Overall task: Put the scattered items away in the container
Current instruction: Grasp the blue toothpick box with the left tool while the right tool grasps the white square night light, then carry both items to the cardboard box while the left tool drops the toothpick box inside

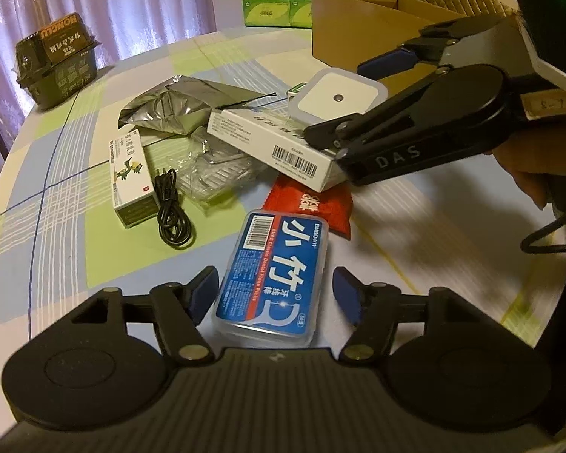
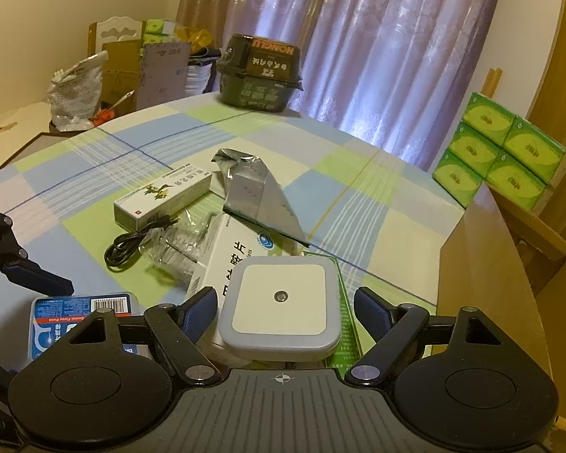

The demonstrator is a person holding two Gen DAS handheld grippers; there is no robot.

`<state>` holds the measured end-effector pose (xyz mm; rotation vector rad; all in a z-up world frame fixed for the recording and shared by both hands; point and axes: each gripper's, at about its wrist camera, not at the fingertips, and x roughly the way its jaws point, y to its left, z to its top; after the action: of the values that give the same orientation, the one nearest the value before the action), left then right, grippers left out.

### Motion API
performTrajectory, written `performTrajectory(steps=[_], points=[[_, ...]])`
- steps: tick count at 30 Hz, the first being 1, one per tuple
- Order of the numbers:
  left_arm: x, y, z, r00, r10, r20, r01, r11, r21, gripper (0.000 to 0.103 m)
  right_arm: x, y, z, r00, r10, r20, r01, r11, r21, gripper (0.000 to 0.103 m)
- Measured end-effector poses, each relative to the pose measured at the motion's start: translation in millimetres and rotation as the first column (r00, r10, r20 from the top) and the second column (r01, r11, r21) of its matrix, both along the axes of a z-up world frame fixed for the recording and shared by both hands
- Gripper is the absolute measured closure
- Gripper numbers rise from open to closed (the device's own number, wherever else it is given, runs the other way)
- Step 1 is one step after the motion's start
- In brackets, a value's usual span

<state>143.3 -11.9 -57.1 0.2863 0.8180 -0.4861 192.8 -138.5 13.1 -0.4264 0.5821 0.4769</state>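
Observation:
A blue dental floss pick box (image 1: pixel 271 275) lies flat on the checked tablecloth. My left gripper (image 1: pixel 273 277) is open and straddles it, a finger on each side with gaps showing. A white square night light (image 2: pixel 281 305) rests on top of a white barcoded box (image 1: pixel 275 143). My right gripper (image 2: pixel 285 294) is open around the night light, its fingers just clear of the sides. In the left wrist view the right gripper (image 1: pixel 337 100) reaches in from the right, held by a hand. The open cardboard box (image 1: pixel 358 26) stands behind it.
Scattered on the table are a silver foil pouch (image 1: pixel 177 105), a small green-and-white carton (image 1: pixel 130 177), a coiled black cable (image 1: pixel 173 211), a clear plastic bag (image 1: pixel 215 170) and a red packet (image 1: pixel 313 204). A black lidded bowl (image 1: pixel 56 60) sits at the far edge. Green tissue packs (image 2: pixel 498 151) are stacked beyond the table.

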Motion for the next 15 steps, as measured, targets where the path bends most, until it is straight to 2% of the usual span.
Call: performTrajectory(steps=[4, 5, 9, 13, 15], points=[[1.3, -0.2, 0.8, 1.0, 0.005, 0.012, -0.005, 1.0, 0.005, 0.039, 0.8, 0.0, -0.8, 1.0, -0.01, -0.005, 0.01, 1.0, 0.005, 0.019], [2.2, 0.2, 0.5, 1.0, 0.007, 0.012, -0.007, 1.0, 0.004, 0.039, 0.9, -0.2, -1.2, 1.0, -0.013, -0.008, 0.013, 1.0, 0.006, 0.027], [6.2, 2.6, -2.1, 1.0, 0.015, -0.009, -0.015, 1.0, -0.006, 0.039, 2.0, -1.0, -2.4, 0.999, -0.025, -0.027, 0.025, 1.0, 0.009, 0.034], [9.0, 3.6, -3.7, 0.999, 0.023, -0.026, -0.023, 1.0, -0.01, 0.041, 3.0, -4.1, 0.7, 0.998, -0.046, -0.053, 0.048, 0.998, 0.042, 0.035], [10.4, 2.4, -4.7, 0.999, 0.022, -0.032, -0.022, 1.0, -0.005, 0.047, 2.0, -4.6, 1.4, 0.997, -0.05, -0.056, 0.053, 0.997, 0.05, 0.035]])
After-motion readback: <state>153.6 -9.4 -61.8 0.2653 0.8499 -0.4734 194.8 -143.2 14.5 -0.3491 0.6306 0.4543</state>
